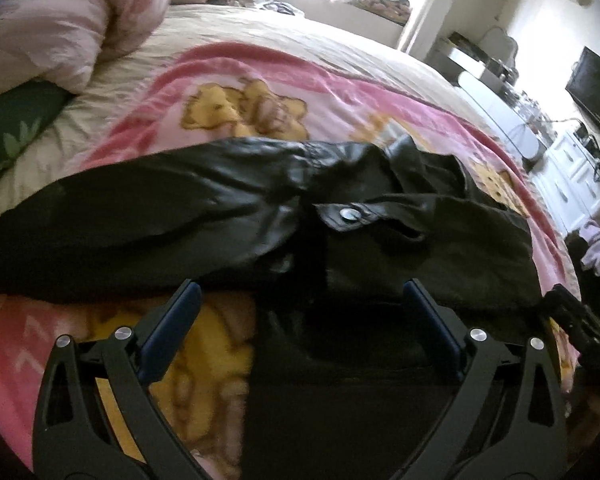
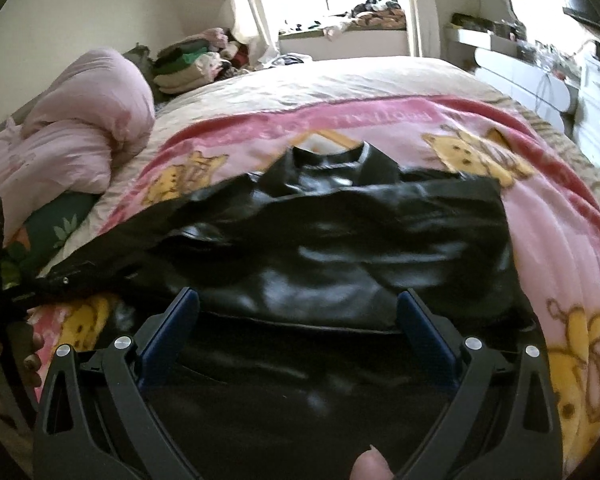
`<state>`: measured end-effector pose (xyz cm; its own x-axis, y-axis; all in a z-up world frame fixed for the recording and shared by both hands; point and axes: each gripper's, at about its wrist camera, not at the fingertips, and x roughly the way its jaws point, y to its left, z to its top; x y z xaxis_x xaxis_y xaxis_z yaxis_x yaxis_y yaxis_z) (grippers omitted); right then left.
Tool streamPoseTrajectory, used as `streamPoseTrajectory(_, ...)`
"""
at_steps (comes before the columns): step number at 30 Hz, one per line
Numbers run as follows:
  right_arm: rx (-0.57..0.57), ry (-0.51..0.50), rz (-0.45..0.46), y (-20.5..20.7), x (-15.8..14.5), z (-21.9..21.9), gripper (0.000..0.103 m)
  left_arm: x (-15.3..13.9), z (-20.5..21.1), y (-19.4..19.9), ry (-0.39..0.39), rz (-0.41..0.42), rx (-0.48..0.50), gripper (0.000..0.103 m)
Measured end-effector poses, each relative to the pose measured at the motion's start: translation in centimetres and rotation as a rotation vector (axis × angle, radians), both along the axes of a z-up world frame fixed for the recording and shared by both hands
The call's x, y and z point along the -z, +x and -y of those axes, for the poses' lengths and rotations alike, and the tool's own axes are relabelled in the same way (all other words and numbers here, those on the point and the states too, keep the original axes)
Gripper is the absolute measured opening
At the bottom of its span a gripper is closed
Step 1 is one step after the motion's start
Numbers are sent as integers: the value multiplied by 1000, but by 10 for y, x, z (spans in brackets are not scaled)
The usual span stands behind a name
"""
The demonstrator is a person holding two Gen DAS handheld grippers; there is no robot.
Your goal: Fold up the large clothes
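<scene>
Both tongs spread wide and holding nothing — left gripper (image 1: 300, 300) and right gripper (image 2: 298, 304) hover above the black leather jacket (image 2: 340, 240) on the pink blanket (image 2: 548, 232) — best re-grip an outer edge, fold evenly.

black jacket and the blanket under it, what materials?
Jacket: looks like leather or faux leather, glossy, with bright highlights along its creases; metal snap on a tab. Real or synthetic I cannot tell. Blanket: soft matte fleece or plush by the look, pink with printed yellow bears, no shine.
</scene>
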<state>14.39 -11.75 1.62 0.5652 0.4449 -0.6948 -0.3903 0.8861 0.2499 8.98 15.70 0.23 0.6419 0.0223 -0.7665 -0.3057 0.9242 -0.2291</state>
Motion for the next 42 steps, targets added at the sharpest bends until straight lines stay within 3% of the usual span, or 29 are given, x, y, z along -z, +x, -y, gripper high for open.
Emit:
streamPoseTrajectory(19,-177,-1,94,-14,-38,-91,99,-12,-69,-56,39,42,-204,94)
streamPoseTrajectory(31,-293,11,118,-30,-49,-145,99,-16,-109,-76,-18,60,-336,94)
streamPoseTrajectory(42,-430,-18,99,-52,-39,-206,99,-1,-154,-92,-72,49,-486,94)
